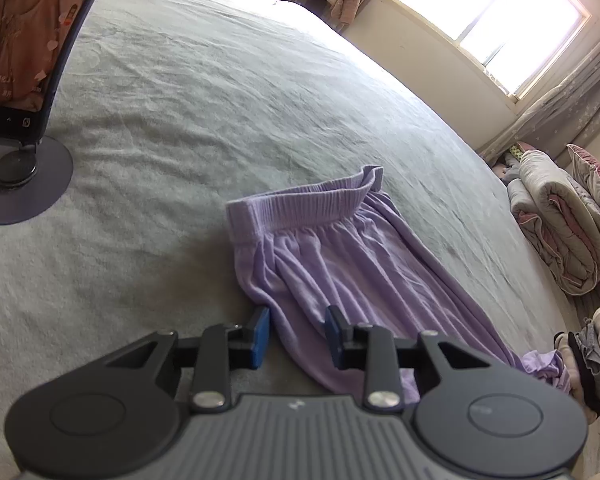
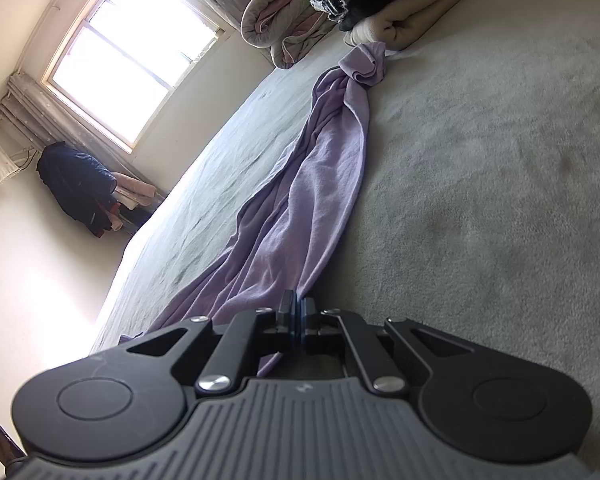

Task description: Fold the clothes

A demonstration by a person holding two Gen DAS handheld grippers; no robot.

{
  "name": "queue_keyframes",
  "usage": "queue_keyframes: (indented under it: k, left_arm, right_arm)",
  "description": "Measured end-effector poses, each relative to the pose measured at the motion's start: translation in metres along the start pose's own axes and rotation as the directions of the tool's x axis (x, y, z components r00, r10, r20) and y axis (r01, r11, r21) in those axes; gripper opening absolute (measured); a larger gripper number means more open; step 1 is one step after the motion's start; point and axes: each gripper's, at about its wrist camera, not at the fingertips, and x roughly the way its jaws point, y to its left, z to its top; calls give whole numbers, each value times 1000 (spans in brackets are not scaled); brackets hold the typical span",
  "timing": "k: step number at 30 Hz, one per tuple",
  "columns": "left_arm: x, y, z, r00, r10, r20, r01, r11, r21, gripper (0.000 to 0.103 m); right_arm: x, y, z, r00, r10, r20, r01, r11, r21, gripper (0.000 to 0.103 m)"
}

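Lilac soft-knit trousers [image 1: 332, 264] with a ribbed elastic waistband are stretched lengthwise across the grey bed cover [image 1: 204, 92]. The left gripper [image 1: 296, 334] is held with blue-padded fingers apart astride the trouser edge. The right gripper [image 2: 299, 314] is seen with fingers clamped together on the fabric.

The trousers [image 1: 340, 264] lie stretched along the bed [image 1: 180, 100], waistband toward the bed's middle, legs running toward the pile of folded clothes [image 1: 596, 356] at the bed's edge. The left gripper [image 1: 296, 334] straddles the trousers' side edge just below the waistband. The right gripper [image 2: 299, 312] sits at their other end. A phone on a stand [image 1: 20, 80] rests on the bed, left of the waistband. Rolled quilts [image 1: 560, 236] lie beyond the pile, under the window [image 1: 488, 20].
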Motion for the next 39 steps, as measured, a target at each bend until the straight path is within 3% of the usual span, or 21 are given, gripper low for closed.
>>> queue_keyframes:
  k: [24, 36, 39]
  left_arm:
    - [2, 0, 2, 1000, 1, -1, -1, 1000, 3, 28]
    - [0, 2, 1, 1000, 4, 1, -4, 1000, 1, 26]
    - [-1, 0, 0, 1000, 7, 10, -8, 1000, 18, 25]
  right_arm:
    - [-1, 0, -1, 1000, 5, 5, -5, 1000, -8, 0]
    - [-1, 2, -2, 1000, 7, 8, -7, 1000, -22, 3]
    - [-1, 4, -2, 1000, 10, 5, -10, 999, -32, 9]
